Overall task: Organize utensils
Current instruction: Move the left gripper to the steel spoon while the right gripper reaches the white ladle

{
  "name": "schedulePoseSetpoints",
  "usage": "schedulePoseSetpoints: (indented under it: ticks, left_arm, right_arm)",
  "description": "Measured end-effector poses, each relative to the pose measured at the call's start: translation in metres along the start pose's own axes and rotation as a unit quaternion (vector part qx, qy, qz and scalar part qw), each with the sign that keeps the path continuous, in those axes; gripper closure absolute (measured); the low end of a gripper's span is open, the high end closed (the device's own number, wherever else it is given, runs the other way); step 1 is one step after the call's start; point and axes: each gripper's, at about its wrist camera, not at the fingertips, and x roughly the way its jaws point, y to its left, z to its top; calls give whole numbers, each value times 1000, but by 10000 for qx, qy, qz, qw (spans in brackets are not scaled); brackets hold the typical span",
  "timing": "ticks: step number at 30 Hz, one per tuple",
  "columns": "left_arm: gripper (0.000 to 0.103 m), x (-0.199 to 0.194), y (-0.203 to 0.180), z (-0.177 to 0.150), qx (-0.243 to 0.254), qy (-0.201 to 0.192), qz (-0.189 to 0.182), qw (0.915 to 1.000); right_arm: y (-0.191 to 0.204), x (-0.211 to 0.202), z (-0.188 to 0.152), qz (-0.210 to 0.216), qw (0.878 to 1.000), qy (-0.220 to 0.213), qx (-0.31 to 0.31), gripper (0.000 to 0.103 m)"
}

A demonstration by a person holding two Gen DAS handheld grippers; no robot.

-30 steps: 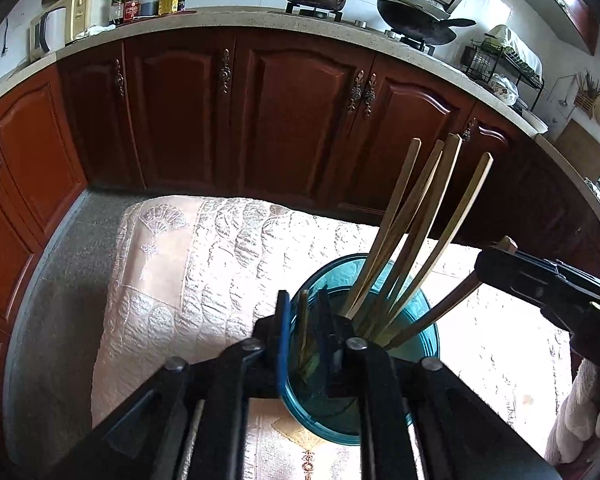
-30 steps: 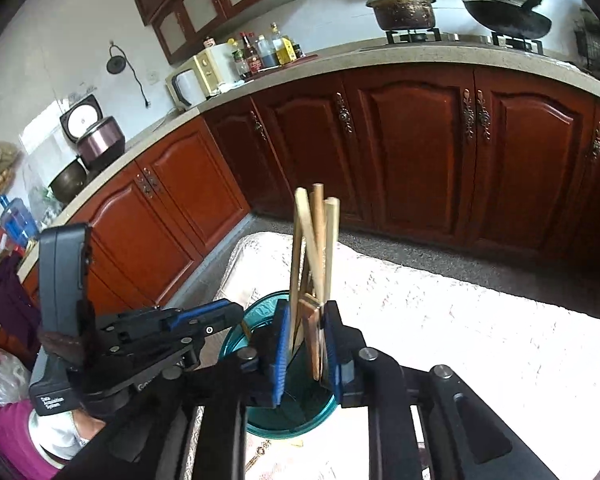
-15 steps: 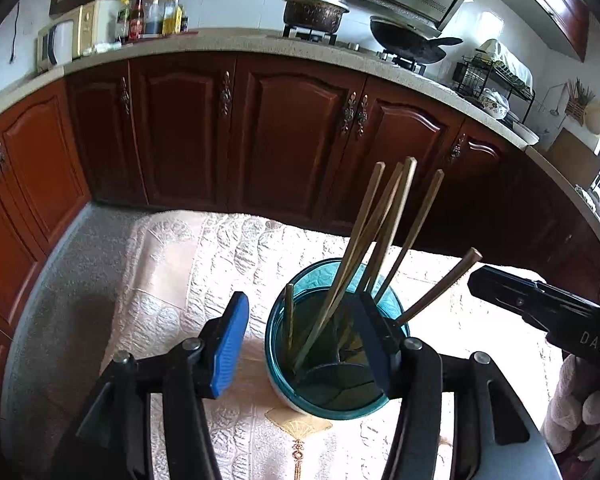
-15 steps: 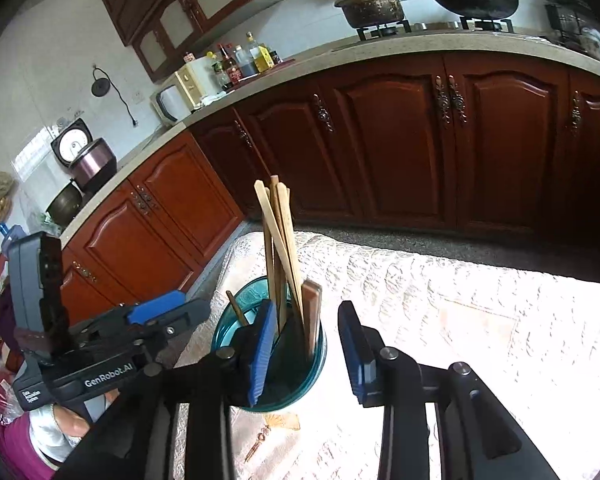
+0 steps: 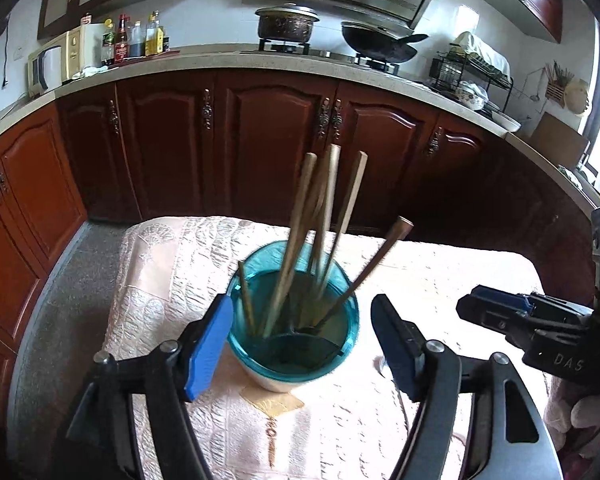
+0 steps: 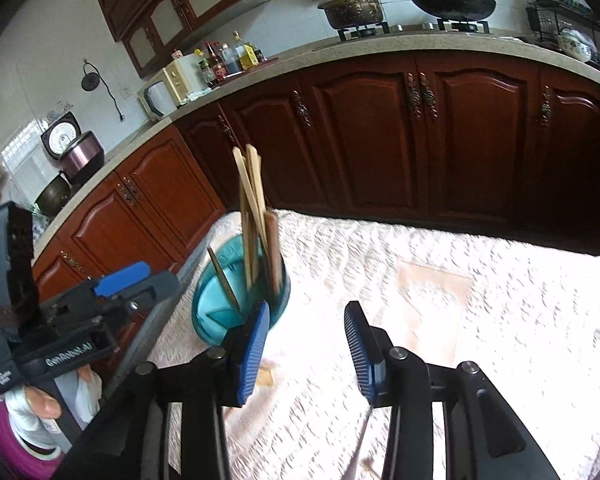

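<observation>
My left gripper (image 5: 300, 344) stands released, jaws wide either side of the holder (image 5: 293, 320) without touching it; they have just been opening, and nothing but the holder's body lies between them. My right gripper (image 6: 306, 344) is likewise released, jaws having just been opening, with only bare cloth (image 6: 460, 320) between the pads; the holder (image 6: 240, 304) sits to its left, just beyond the left pad.

The teal holder rests upright on the cloth near its left edge. The chopsticks (image 5: 320, 220) stand inside it, leaning rightward in a loose fan; one dark-handled utensil (image 5: 364, 272) leans lower than the rest. Blur on the sticks suggests they are not yet settled.

Judgement: the depositing step looks finished and both tools are free. A thin item shows at the lower edge of the right view, too indistinct to identify. The next move calls for locating any remaining utensil on the cloth and approaching with jaws aligned across its length.
</observation>
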Motion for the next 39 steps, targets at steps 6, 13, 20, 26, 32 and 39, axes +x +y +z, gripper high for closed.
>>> schedulePoseSetpoints:
  ticks: [6, 13, 20, 26, 32, 39]
  left_arm:
    - [26, -2, -19, -13, 158, 136, -192, 9996]
    - [26, 6, -33, -33, 168, 412, -412, 9982]
    - [26, 32, -41, -60, 136, 836, -513, 9951]
    - [26, 55, -51, -81, 252, 1147, -511, 9918]
    - [26, 87, -65, -93, 202, 1387, -556, 9886]
    - [26, 130, -78, -98, 39, 1420, -670, 9876]
  right_arm:
    - [-20, -11, -25, -182, 9997, 170, 59, 60]
    - [-48, -15, -64, -327, 9980, 526, 128, 60]
    - [-63, 14, -122, -346, 9883, 1473, -213, 61]
    - [-69, 47, -153, -451, 9797, 1896, -476, 65]
    - [-72, 64, -152, -522, 9766, 1937, -774, 88]
    - [-110, 54, -123, -555, 9844, 1668, -120, 89]
